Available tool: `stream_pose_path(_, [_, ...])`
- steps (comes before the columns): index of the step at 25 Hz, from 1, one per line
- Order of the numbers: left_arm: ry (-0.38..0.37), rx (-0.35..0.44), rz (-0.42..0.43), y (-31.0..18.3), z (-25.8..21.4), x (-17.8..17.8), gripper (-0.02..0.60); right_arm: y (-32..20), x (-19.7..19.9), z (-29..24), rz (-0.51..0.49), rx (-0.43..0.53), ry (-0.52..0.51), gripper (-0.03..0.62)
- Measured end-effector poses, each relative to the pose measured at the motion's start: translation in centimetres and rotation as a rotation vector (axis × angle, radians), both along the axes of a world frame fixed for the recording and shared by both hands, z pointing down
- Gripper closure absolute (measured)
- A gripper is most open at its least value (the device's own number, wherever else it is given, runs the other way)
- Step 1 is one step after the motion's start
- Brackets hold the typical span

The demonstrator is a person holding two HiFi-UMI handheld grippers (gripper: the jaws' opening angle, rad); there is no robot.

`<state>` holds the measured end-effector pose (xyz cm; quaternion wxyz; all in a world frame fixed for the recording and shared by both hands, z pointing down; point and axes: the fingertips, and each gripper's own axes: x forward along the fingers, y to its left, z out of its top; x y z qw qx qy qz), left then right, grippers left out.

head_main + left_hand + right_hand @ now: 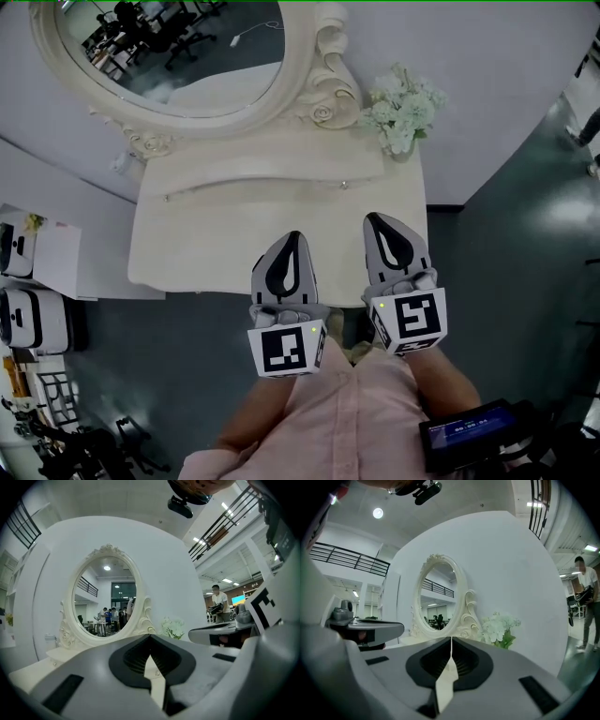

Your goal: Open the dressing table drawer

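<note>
Drawer (267,180) lies ahead of right hand-held gripper (374,219), apart.

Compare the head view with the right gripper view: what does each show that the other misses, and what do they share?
Only the head view: the cream dressing table's flat top, the person's pink shirt and a black device with a screen.

Only the right gripper view: a standing person at the right edge, a round ceiling light and a black balcony railing.

Both: the oval mirror in its carved cream frame, the white flower bunch, the white wall, the left gripper, and the right gripper with jaws together.
</note>
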<state>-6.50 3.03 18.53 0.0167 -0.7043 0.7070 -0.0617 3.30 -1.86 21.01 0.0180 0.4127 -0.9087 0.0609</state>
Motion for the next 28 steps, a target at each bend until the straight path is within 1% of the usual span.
stream_pose_path(6, [0.019,0.007,0.024,-3.0,-0.1,-2.0,0.560,-2.3,-1.7,0.1,0.019,0.000,0.025,0.574])
stream_pose_path(11, [0.035,-0.014,0.040,-5.4,0.6,-3.5,0.560,-4.3,-2.8,0.9,0.041,-0.019,0.045,0.574])
stream_pose_path(18, [0.046,-0.060,0.068,-8.9,3.2,-5.1,0.560,-7.3,-3.9,3.9,0.077,-0.077,0.070,0.574])
stream_pose_path(21, [0.069,-0.088,0.076,-10.0,4.4,-5.6,0.560,-8.0,-4.1,5.5,0.101,-0.119,0.089,0.574])
stream_pose_path(28, [0.086,-0.141,0.082,-12.3,7.3,-6.7,0.560,-9.5,-4.6,9.1,0.116,-0.192,0.128,0.574])
